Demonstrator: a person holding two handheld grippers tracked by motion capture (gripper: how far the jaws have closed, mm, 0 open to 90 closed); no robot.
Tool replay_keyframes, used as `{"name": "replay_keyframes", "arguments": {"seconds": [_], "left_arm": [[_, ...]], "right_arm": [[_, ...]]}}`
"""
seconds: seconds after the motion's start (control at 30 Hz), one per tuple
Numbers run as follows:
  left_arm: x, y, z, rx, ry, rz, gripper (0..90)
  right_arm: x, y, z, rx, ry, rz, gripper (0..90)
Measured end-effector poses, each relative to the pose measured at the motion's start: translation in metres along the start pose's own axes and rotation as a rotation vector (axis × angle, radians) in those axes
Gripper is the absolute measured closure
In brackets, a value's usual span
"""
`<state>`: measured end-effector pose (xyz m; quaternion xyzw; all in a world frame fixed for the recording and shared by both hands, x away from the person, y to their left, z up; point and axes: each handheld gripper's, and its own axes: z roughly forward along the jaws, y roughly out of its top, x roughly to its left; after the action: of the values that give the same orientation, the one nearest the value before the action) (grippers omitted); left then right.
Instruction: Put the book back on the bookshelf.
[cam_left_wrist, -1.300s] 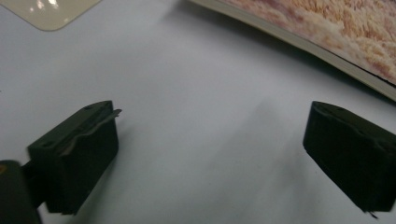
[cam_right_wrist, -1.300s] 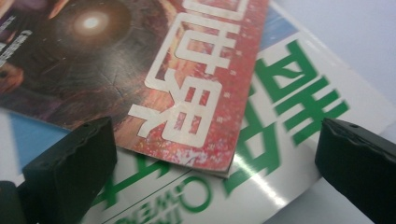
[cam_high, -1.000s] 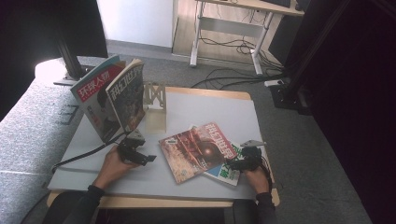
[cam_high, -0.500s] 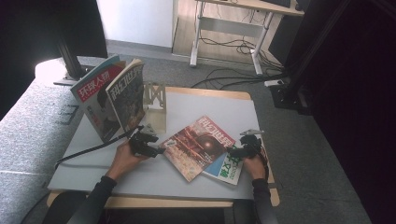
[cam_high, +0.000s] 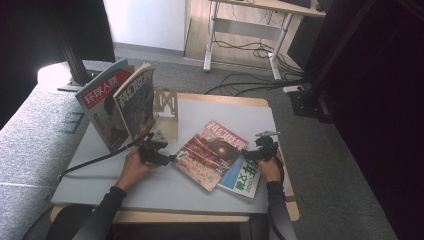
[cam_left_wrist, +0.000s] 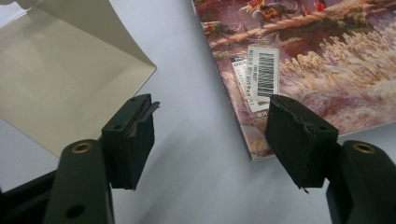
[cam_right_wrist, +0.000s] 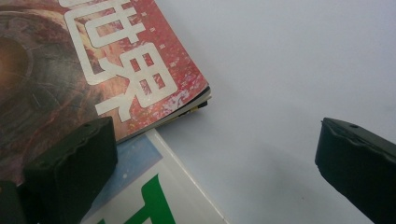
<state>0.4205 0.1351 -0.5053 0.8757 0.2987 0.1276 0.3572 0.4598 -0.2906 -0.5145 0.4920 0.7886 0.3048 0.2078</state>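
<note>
**Both tongs released at the edges of the red magazine**

Your left tongs (cam_high: 167, 158) sit low over the worktop (cam_high: 210, 107), jaws parted with nothing pinched; they have just been opening a little, after closing in. In the left gripper view, the barcode corner of the red magazine (cam_left_wrist: 299, 60) lies just ahead of one jaw, and that jaw overlaps the corner's edge without pressing on it. Ahead of the other jaw is the flat foot of the cream bookend (cam_left_wrist: 60, 79), just beside your tongs. Beyond the bookend, farther from your left tongs, two magazines (cam_high: 120, 107) stand upright, leaning against it.

The red magazine lies flat between your two tongs, turned at an angle, and rests on top of a green-and-white magazine (cam_high: 246, 176).

Your right tongs (cam_high: 250, 154) are at the magazine's opposite edge, jaws spread wide and empty. In the right gripper view, one jaw hangs over the seam where the red cover overlaps the green-and-white one (cam_right_wrist: 140, 200); the other stands over bare worktop.
</note>
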Motion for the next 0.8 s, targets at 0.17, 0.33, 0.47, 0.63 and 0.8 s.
{"name": "replay_keyframes", "arguments": {"seconds": [0.17,0.33,0.47,0.63,0.8], "left_arm": [[-0.002,-0.003,0.003,0.012,0.01,0.023,30.9],[-0.001,-0.004,0.008,0.024,0.012,0.024,28.0],[0.0,-0.004,0.008,0.024,0.009,0.022,27.1],[-0.001,-0.005,0.008,0.018,0.012,0.016,27.2],[-0.002,-0.007,0.008,0.01,0.018,0.019,27.2]], "right_arm": [[-0.002,-0.003,-0.008,-0.002,0.019,-0.001,6.2],[0.0,-0.008,-0.014,-0.011,0.086,0.009,3.9],[0.002,-0.005,-0.011,-0.025,0.143,0.03,1.7],[0.006,0.005,0.001,-0.023,0.19,0.036,1.2],[0.006,0.014,0.015,-0.007,0.216,0.039,1.0]]}}
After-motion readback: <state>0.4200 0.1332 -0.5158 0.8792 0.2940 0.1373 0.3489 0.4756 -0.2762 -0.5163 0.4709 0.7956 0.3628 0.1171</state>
